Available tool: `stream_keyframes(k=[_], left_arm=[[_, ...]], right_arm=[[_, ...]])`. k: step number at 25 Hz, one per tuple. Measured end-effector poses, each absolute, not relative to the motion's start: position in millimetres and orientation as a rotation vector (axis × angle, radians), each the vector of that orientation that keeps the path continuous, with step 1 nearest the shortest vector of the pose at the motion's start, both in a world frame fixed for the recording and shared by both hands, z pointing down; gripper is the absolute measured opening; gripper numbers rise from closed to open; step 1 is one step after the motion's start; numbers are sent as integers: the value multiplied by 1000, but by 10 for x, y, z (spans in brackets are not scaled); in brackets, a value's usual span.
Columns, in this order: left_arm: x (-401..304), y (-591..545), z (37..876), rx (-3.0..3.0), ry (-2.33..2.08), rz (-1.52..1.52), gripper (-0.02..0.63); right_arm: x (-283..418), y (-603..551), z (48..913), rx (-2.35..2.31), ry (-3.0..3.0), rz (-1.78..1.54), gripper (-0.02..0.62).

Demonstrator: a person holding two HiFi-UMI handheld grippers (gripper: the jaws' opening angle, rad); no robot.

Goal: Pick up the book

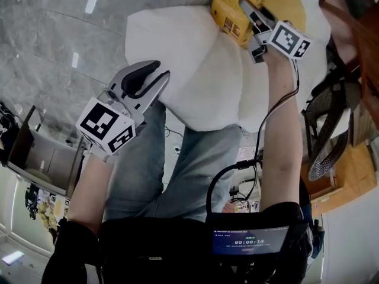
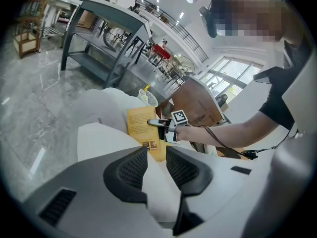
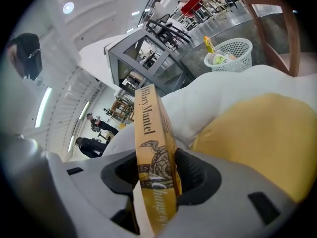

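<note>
An orange-yellow book (image 1: 232,9) lies tilted on a white pillow (image 1: 189,58); from the left gripper view the book (image 2: 140,128) shows its back cover. My right gripper (image 1: 249,28) straddles its edge at the top of the head view. In the right gripper view the book's spine (image 3: 153,152) stands between the pads of the right gripper (image 3: 156,175). The right-hand pad sits close against it and a dark gap shows on the left side, so the jaws stand open around it. My left gripper (image 1: 155,83) hangs open and empty at the pillow's near left, also seen as the left gripper (image 2: 156,167).
A yellow cushion (image 3: 262,138) lies beside the white pillow. A white wastebasket (image 3: 230,53) stands beyond. A grey metal table (image 2: 99,38) and a cardboard box (image 2: 198,100) are farther off. Wooden furniture (image 1: 355,22) and a mesh object (image 1: 323,135) stand at the right.
</note>
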State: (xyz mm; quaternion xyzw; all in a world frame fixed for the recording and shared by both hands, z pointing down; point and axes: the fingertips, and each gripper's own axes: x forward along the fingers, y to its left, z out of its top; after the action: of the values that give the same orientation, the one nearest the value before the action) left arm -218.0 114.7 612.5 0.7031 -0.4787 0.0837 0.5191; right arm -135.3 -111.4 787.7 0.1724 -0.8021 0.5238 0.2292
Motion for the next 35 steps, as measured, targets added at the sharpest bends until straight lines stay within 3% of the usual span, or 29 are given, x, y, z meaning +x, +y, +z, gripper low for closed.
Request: stream_keyframes(k=[16,35], left_arm=[[-1868,1039,6030,1729,-1105,246,107],[-869,674,5744,1888,-909,357,107]], right_arm=[[-820,-1113,7651,634,-2222,1236,165],[244,-935,6859,880,-2299,1218,161]])
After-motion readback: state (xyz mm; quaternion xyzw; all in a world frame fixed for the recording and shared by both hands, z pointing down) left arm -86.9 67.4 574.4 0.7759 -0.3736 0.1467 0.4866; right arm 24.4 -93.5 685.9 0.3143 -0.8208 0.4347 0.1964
